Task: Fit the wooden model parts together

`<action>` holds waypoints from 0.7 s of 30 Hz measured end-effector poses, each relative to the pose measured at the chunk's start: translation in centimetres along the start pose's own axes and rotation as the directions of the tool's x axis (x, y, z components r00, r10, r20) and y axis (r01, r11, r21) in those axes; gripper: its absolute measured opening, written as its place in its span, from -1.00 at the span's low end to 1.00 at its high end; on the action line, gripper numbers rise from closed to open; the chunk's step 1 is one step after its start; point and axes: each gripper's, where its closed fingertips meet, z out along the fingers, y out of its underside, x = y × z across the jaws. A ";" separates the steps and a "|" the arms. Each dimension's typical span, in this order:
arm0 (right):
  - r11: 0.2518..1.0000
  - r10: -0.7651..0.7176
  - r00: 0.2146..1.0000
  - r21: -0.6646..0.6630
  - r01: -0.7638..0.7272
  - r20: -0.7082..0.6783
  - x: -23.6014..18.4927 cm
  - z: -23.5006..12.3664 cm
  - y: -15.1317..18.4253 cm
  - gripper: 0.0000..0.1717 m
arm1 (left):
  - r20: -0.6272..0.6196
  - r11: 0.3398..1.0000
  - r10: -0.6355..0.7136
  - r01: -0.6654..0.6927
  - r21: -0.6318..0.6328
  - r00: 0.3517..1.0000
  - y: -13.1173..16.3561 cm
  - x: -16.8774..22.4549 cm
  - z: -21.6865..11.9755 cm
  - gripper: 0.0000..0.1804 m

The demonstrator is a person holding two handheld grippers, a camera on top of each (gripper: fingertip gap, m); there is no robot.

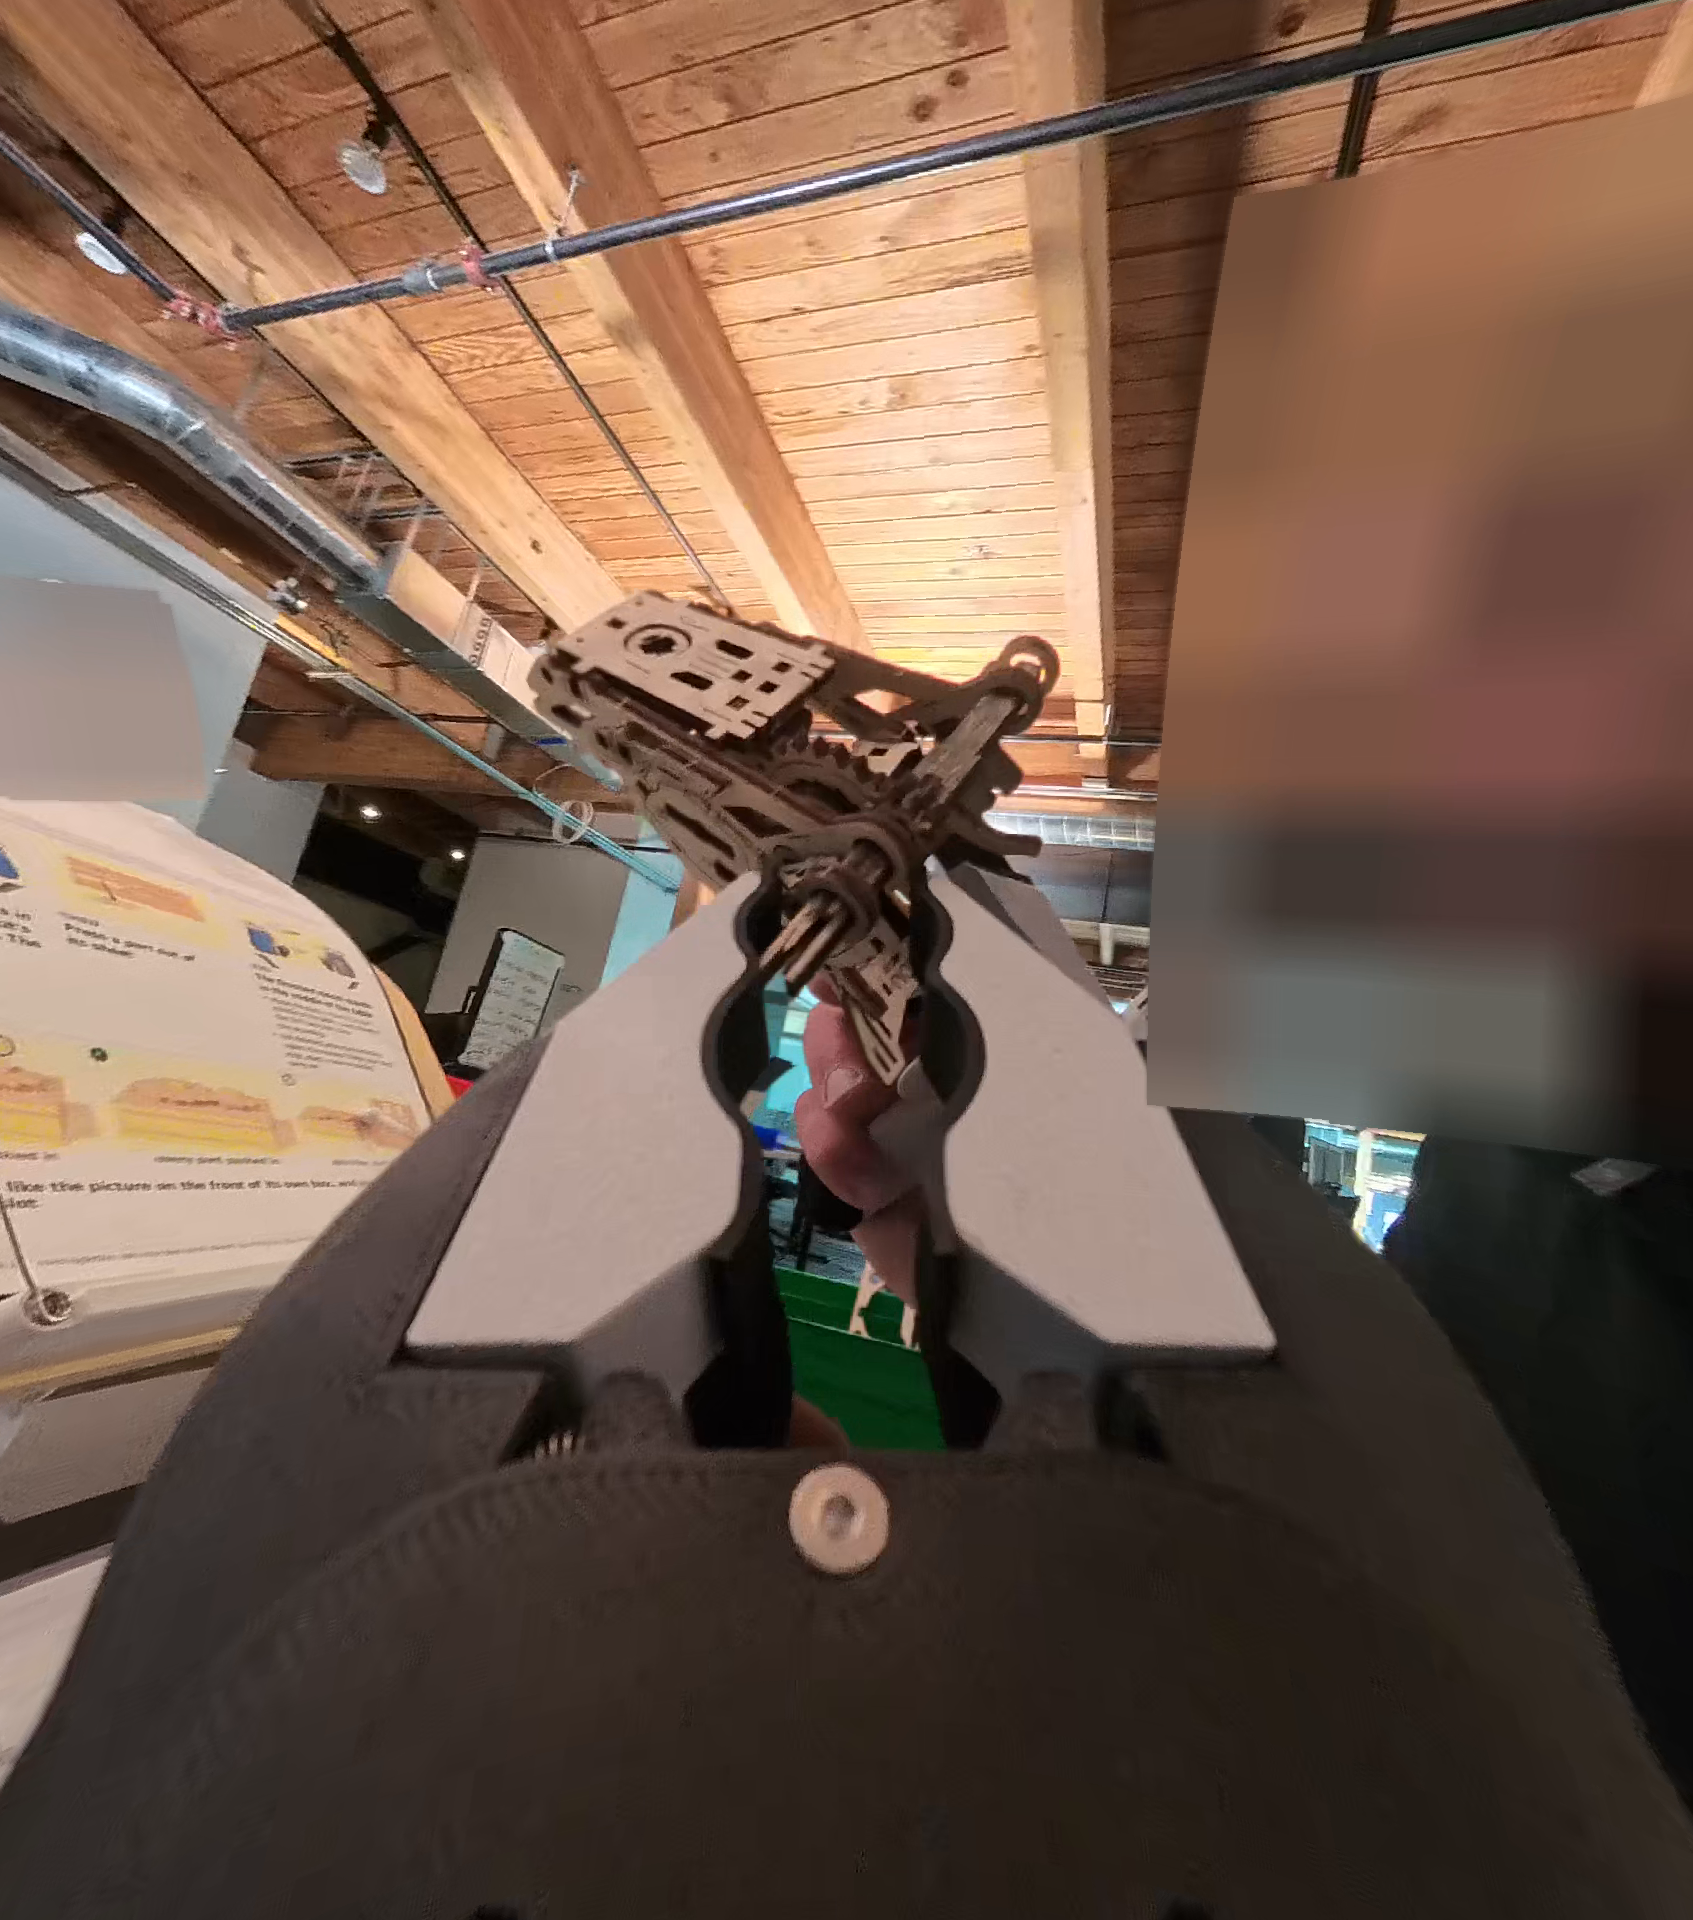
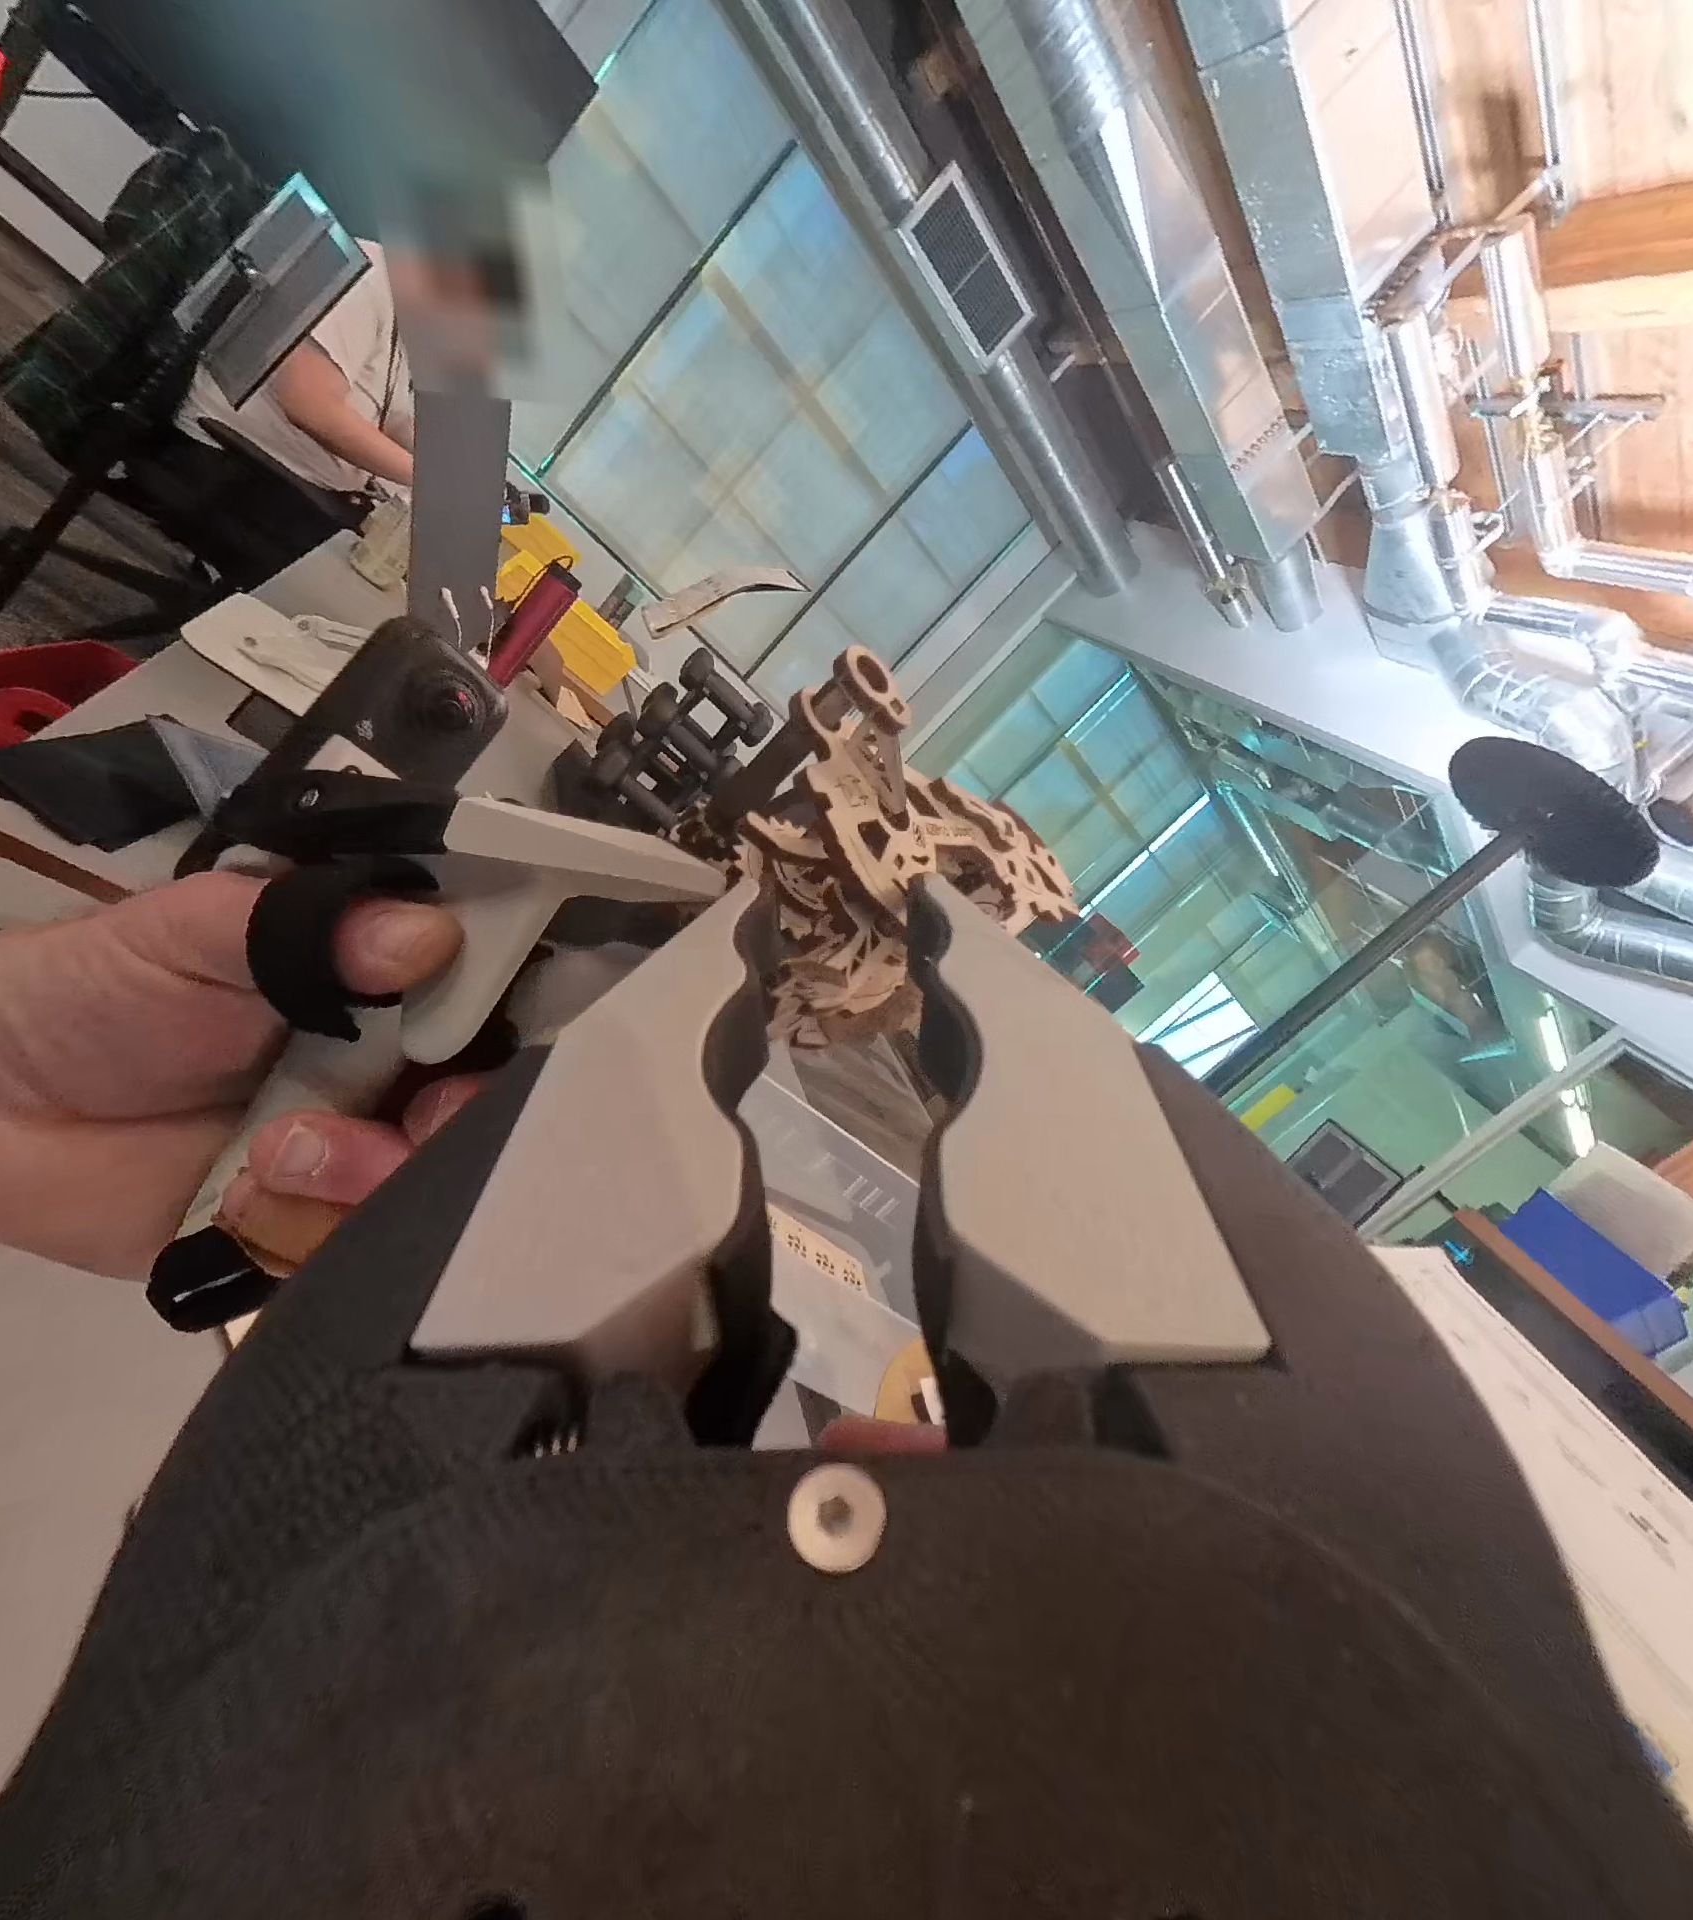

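The wooden model (image 1: pixel 800 769) sits high in the air, right at the tips of both tongs, with the wooden ceiling behind it. Our left tongs (image 1: pixel 837 914) are pinched on a little bundle of thin rods that sticks out of the model's lower end. Our right tongs (image 2: pixel 837 914) are closed on the model (image 2: pixel 857 894) too, squeezing its flat, cut-out body near the bottom. In the right wrist view we see the left tongs come in from the side, and their pale tip touches the model.

We think the model is very light and stiff, but easy to break. It is made of thin, flat wood pieces with lots of holes, gear teeth and skinny pins. A hard squeeze could snap a tooth or a rod. The best places to hold are the thick, layered parts, like the boxy block at the top, and not the gear teeth or the ring on the long stick.

Some things are hard to see. The model is a bit blurry. Our tongs hide its lower end, so we cannot tell where a new piece should go. We cannot see any loose piece near the model.
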 end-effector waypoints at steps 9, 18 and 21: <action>0.996 -0.060 0.998 0.071 0.058 0.031 -1.2 -0.8 -1.1 -0.73 | -0.103 0.995 0.055 -0.063 -0.071 0.993 0.2 1.2 -0.3 -0.76; 0.961 0.177 0.972 0.186 -0.204 0.155 -0.7 -2.4 -3.2 -0.61 | -0.189 0.966 0.170 -0.202 -0.162 0.967 -1.1 3.0 -0.6 -0.76; 0.940 0.254 0.948 0.181 -0.289 0.193 0.0 -2.5 -3.4 -0.63 | -0.216 0.966 0.168 -0.204 -0.160 0.962 -1.4 3.5 -0.8 -0.76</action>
